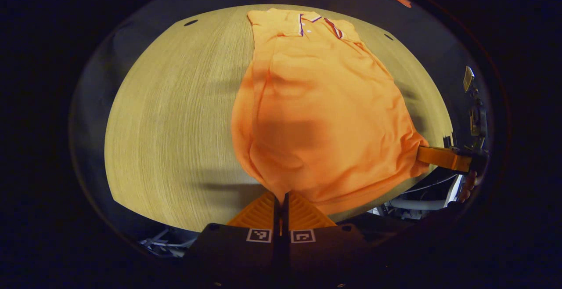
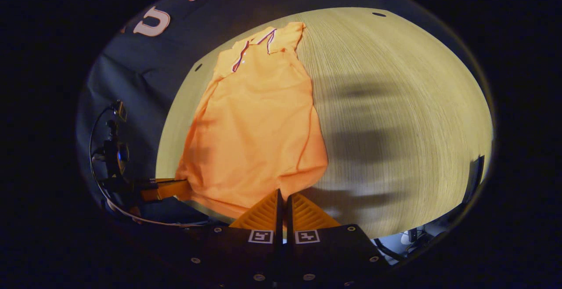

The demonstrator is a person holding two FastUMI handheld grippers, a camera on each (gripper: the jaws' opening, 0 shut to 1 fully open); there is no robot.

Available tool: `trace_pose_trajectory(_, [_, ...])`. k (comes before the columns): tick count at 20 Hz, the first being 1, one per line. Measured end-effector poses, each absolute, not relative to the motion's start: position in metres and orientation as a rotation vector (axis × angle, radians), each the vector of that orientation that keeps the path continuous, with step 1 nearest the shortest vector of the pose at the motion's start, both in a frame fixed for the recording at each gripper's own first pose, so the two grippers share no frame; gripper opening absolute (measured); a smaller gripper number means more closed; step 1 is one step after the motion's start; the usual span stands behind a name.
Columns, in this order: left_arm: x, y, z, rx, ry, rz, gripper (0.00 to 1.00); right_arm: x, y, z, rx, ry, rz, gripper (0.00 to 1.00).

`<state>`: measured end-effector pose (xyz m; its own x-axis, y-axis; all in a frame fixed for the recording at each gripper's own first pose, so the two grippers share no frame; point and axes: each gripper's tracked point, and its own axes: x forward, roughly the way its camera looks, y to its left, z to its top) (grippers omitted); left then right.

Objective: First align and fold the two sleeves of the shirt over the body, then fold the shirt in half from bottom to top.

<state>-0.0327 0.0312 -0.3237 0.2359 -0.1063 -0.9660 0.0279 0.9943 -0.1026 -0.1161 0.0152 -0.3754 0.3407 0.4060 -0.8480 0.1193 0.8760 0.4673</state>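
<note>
We see an orange shirt (image 1: 320, 113) with a collar (image 1: 317, 21) trimmed in dark and white stripes, on a pale wood-grain desk (image 1: 175, 126).

Warm, dim light from above. Soft blurred shadows fall on the table (image 2: 395, 104) ahead of the claws and darken the shirt (image 1: 307, 104). Fisheye bending curves the table edges; no glare.
</note>
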Motion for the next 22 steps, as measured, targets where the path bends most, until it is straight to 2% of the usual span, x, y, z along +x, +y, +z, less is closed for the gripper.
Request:
trace_pose_trajectory(5, [0.013,0.031,-0.294,-0.109,1.224,-0.116,0.01,-0.079,0.022,-0.343,0.643,1.106,0.25,0.04])
trace_pose_trajectory(11, [0.063,0.023,-0.266,-0.13,1.132,-0.156,0.01,-0.033,0.021,-0.309,0.674,1.005,0.278,0.04])
trace_pose_trajectory(22, [0.176,0.034,-0.224,-0.101,1.007,-0.201,0.01,0.056,0.005,-0.278,0.551,0.953,0.198,0.04])
